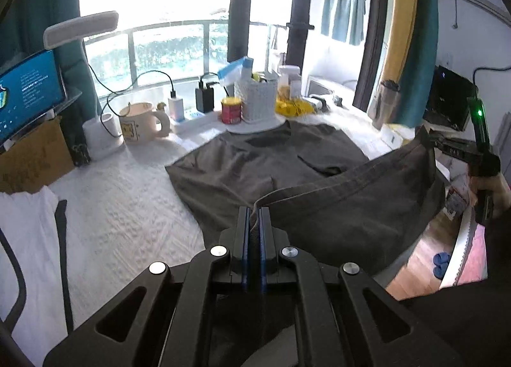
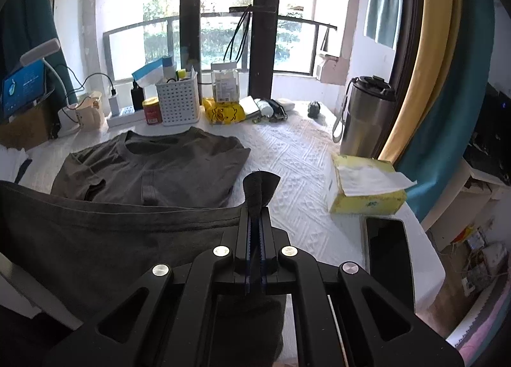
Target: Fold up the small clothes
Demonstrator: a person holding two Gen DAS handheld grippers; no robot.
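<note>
Both grippers are clamped fully closed on the hem of a dark grey T-shirt (image 2: 153,172). From its own camera, the left gripper (image 1: 255,212) pinches one hem corner between blue-edged pads, and the lifted hem runs off toward 2 o'clock to the right gripper (image 1: 431,138), which bites the other corner. In the right wrist view, the right gripper (image 2: 255,212) has a tuft of cloth sticking out past its tips, with the hem stretching away toward 9 o'clock. Beyond the raised hem, the shirt's upper half lies flat on the white quilted tabletop (image 2: 297,156), collar toward 12 o'clock. At 2 o'clock sit a yellow tissue box (image 2: 364,190) and a steel tumbler (image 2: 367,118); a white basket (image 2: 177,102) stands at 11 o'clock.
</note>
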